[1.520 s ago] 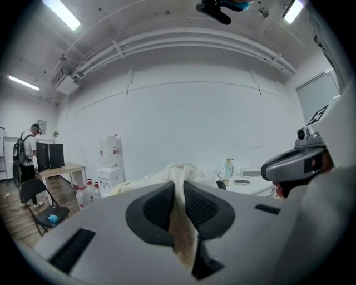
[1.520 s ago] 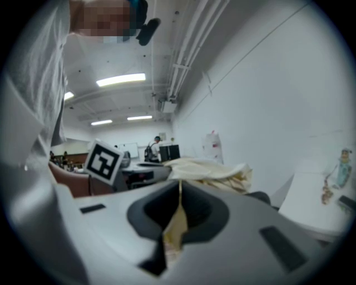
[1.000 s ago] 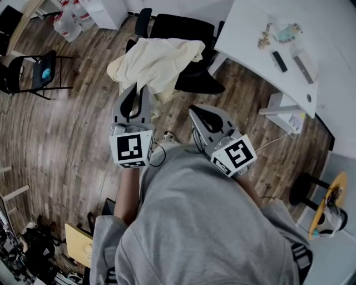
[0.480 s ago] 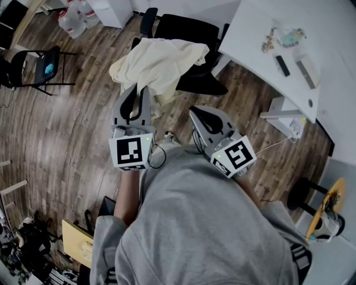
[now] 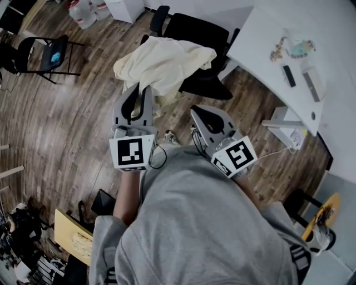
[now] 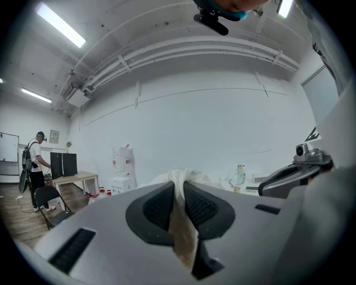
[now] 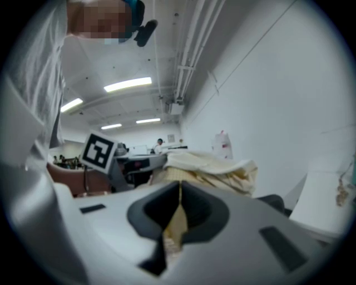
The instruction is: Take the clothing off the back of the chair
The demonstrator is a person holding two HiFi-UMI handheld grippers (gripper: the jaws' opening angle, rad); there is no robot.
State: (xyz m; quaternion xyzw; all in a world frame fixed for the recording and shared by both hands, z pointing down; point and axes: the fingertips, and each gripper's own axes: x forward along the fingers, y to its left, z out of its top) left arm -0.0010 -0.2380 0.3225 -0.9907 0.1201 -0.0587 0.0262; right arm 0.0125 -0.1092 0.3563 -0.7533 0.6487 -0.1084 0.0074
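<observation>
A cream garment (image 5: pixel 161 61) lies draped over a black office chair (image 5: pixel 203 33) at the top middle of the head view. My left gripper (image 5: pixel 142 92) reaches its lower edge and is shut on it; in the left gripper view a fold of the garment (image 6: pixel 181 222) is pinched between the dark pads (image 6: pixel 158 207). My right gripper (image 5: pixel 195 111) stands just right of the hanging hem. In the right gripper view a cream strip (image 7: pixel 177 220) sits pinched in its closed jaws, with the rest of the garment (image 7: pixel 214 167) heaped beyond.
A white desk (image 5: pixel 267 28) with small items stands right of the chair. A black folding chair (image 5: pixel 53 55) and water bottles (image 5: pixel 83 11) are at the top left. A stool (image 5: pixel 320 214) is lower right. A person (image 6: pixel 34 161) stands far off.
The head view has drifted, so chair and desk sit slightly further right. Both grippers keep their places and their hold on the cream fabric.
</observation>
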